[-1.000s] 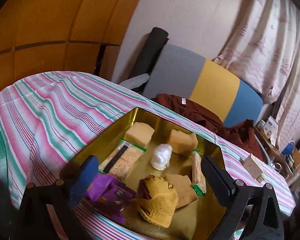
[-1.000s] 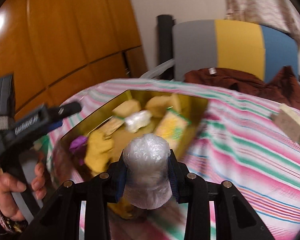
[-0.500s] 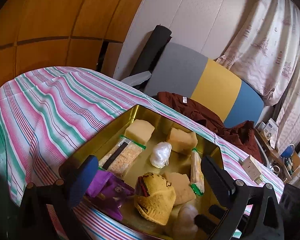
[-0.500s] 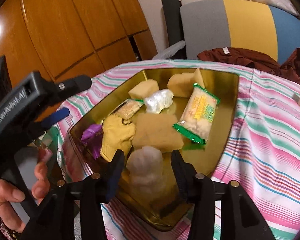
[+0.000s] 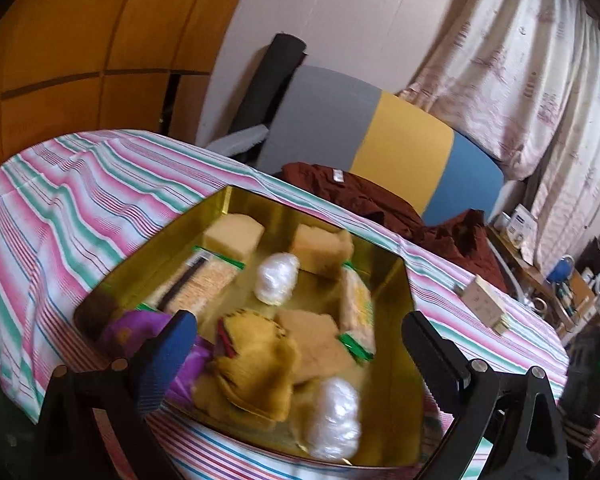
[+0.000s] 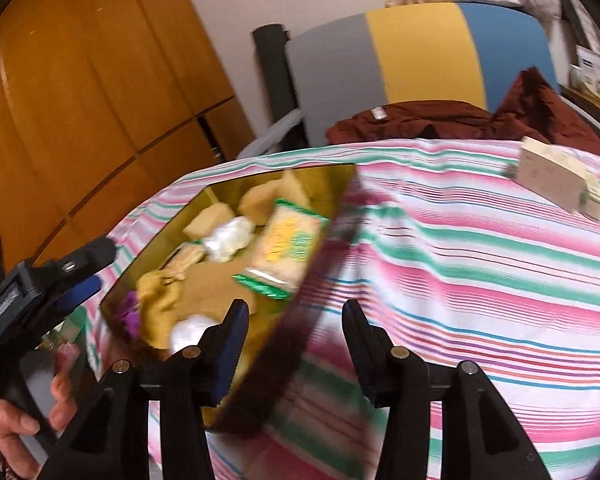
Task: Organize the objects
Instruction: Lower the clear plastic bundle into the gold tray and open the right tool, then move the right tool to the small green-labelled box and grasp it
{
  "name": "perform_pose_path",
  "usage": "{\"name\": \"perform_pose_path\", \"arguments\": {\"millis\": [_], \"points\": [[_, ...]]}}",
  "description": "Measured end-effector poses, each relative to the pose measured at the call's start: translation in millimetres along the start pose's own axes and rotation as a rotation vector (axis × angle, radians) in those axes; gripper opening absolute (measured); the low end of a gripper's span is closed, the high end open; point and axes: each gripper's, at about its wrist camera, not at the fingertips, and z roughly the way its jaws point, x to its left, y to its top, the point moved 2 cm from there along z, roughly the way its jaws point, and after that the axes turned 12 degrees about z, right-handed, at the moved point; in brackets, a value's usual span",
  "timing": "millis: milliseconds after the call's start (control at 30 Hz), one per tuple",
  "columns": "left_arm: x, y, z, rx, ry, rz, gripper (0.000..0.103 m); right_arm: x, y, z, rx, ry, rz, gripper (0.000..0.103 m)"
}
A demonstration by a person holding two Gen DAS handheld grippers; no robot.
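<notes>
A gold tin (image 5: 396,280) (image 6: 324,240) sits on the striped cloth. It holds sponge blocks, cracker packs, a yellow knitted piece (image 5: 256,364), a purple wrapper (image 5: 140,332) and two plastic-wrapped white balls. One ball (image 5: 278,278) lies mid-tin. The other ball (image 5: 334,420) (image 6: 190,330) lies at the tin's near corner. My left gripper (image 5: 296,344) is open and empty above the tin's near edge. My right gripper (image 6: 294,330) is open and empty over the tin's right rim.
A small cardboard box (image 6: 552,182) (image 5: 482,300) lies on the cloth right of the tin. A maroon garment (image 5: 360,200) and a grey-yellow-blue cushion (image 5: 380,148) sit behind the table. Wooden panels (image 6: 80,100) stand at left.
My right gripper opened and let go of the wrapped white ball, which now lies in the tin's near corner. The right gripper drew back toward the right rim.
</notes>
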Motion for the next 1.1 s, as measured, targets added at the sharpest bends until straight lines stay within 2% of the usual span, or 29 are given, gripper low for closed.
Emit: {"name": "perform_pose_path", "arguments": {"millis": [300,500,667,833,1000,1100], "points": [[-39.6,-9.7,1.2,0.071,-0.127,0.057,0.103,-70.8,-1.3,-14.4,-0.014,-0.142,0.077,0.049],[-73.2,-20.7,4.8,0.109,-0.179,0.151,0.103,-122.6,11.6,-30.0,-0.046,-0.231,0.136,0.049],[-91.4,-24.4,7.5,0.133,-0.198,0.199,0.103,-149.0,57.2,-28.2,-0.087,-0.304,0.061,0.049],[-100.8,-25.8,8.5,0.144,-0.200,0.231,0.103,-173.7,130.1,-20.9,-0.130,-0.328,0.023,0.049],[-108.8,-25.6,9.8,0.165,-0.202,0.262,0.103,-193.0,188.6,1.7,-0.114,-0.370,-0.008,0.050],[-110.5,-24.6,9.7,0.170,-0.189,0.286,0.103,-211.7,211.6,19.6,-0.079,-0.386,0.045,0.051]]}}
